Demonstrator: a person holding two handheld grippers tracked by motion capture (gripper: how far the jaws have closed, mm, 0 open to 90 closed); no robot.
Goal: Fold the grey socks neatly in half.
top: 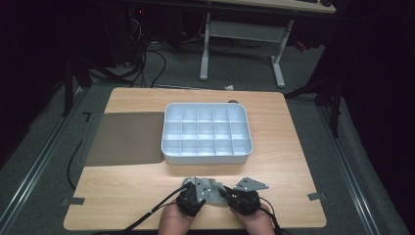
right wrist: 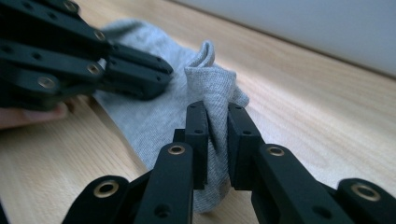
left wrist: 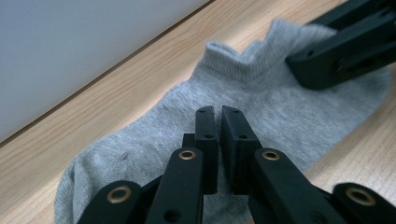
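A grey ankle sock lies flat on the wooden table near its front edge, just in front of the white tray. My left gripper points down at the middle of the sock, its jaws nearly together with the fabric nipped at their tips. My right gripper is shut on a raised fold at the cuff end of the sock. In the high view the left gripper and the right gripper sit side by side over the sock.
A white tray with several empty compartments stands mid-table behind the sock; its wall rises close by. A dark flat mat lies to the tray's left. Bare wood lies right of the tray.
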